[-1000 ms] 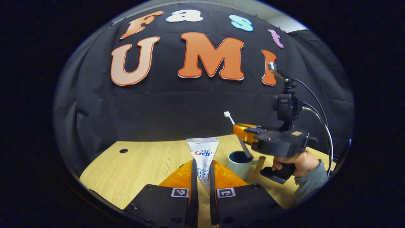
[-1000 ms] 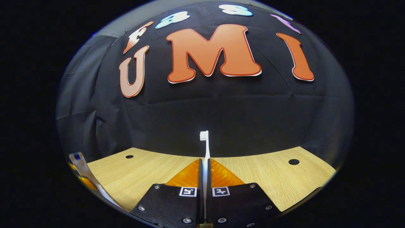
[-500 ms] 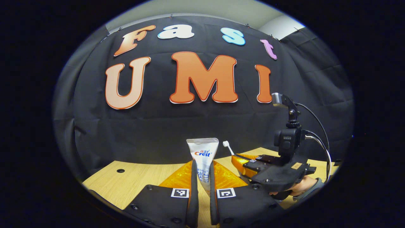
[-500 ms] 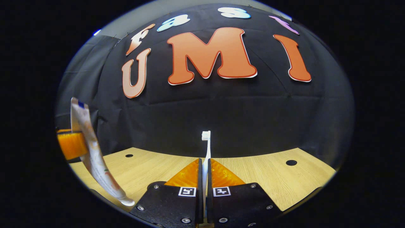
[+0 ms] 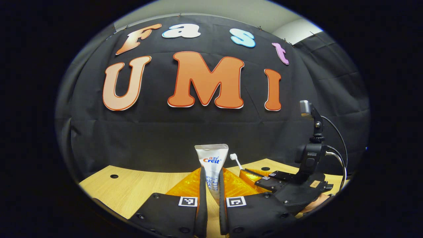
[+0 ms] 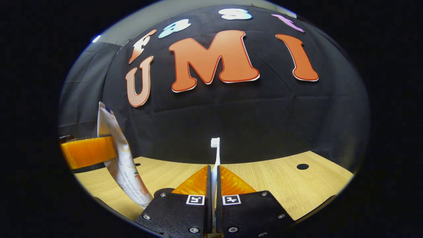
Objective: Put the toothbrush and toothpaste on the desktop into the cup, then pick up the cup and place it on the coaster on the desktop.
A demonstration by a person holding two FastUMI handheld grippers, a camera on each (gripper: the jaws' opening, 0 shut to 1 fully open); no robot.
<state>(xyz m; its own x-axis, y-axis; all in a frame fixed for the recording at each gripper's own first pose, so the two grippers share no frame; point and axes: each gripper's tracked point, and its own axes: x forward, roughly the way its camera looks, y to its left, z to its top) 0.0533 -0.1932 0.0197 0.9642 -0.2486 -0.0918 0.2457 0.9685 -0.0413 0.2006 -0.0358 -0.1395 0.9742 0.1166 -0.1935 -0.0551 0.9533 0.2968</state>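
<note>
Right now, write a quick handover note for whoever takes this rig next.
Left gripper: shut on the toothpaste, tube held upright above the desktop.
Right gripper: shut on the toothbrush, bristle end pointing up. In the left gripper view it sits to the right of the tube.
Done: both items picked up off the desktop.
Left: drop the toothbrush and toothpaste into the cup, then lift the cup onto the coaster. I cannot place the cup or the coaster from these views, so locate them first.
</note>
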